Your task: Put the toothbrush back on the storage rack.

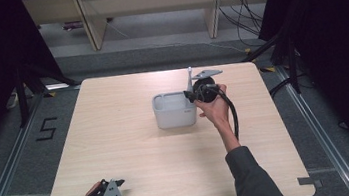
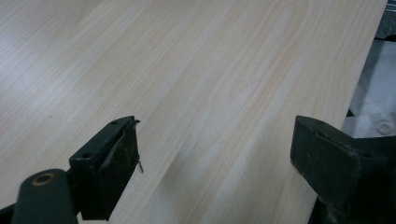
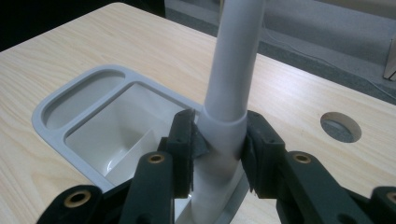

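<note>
At the bin's (image 3: 56, 100) right edge we pinch the upright handle (image 3: 231, 70) with our right gripper (image 3: 219, 140), lifting next, left gripper (image 2: 210, 154) spread idle.

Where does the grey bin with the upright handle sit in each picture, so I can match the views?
High view: the grey bin stands right of the table's centre, the right gripper at its right rim.
Left gripper view: bare wooden tabletop ahead of the open fingers; no bin here.
Right gripper view: the bin lies at left and centre, its upright handle clamped between the fingers.
Shared landmark: the light wood-grain tabletop.
</note>
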Demonstrator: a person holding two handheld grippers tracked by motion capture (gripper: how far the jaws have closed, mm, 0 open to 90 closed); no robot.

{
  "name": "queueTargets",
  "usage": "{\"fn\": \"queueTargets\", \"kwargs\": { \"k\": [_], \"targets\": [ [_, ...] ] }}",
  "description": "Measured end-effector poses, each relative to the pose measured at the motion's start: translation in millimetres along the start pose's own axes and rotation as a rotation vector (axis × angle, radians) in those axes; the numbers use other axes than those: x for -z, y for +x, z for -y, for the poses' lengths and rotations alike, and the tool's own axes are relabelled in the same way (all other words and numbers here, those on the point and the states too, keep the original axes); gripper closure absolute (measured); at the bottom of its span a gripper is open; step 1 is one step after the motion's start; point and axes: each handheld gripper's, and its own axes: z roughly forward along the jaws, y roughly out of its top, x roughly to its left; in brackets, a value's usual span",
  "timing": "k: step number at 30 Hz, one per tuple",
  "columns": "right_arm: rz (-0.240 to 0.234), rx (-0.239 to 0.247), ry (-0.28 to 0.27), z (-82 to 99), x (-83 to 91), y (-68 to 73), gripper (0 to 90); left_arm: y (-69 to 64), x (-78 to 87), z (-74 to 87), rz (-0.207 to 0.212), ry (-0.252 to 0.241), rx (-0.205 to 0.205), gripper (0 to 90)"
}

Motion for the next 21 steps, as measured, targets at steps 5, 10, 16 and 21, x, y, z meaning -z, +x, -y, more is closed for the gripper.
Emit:
{"fn": "queueTargets", "kwargs": {
  "k": [5, 10, 16, 21],
  "targets": [
    [0.009, 0.005, -0.021, -1.5, 3.9, 0.7, 65.6, 0.1, -0.2, 0.0, 0.000, 0.000, -0.001, 14.8],
    [0.023, -0.001, -0.024, -2.6, 6.9, 3.1, 54.9, -0.1, -0.2, 0.1, 0.001, 0.001, 0.001, 14.8],
    [0.016, -0.034, -0.035, 0.2, 9.7, 1.9, 44.7, 0.5, -0.1, 0.0, -0.009, -0.006, -0.006, 14.8],
    [0.015, -0.055, -0.041, 1.3, 16.1, 1.4, 41.9, 0.0, -0.5, 0.2, 0.005, -0.009, 0.001, 14.8]
  ]
}}
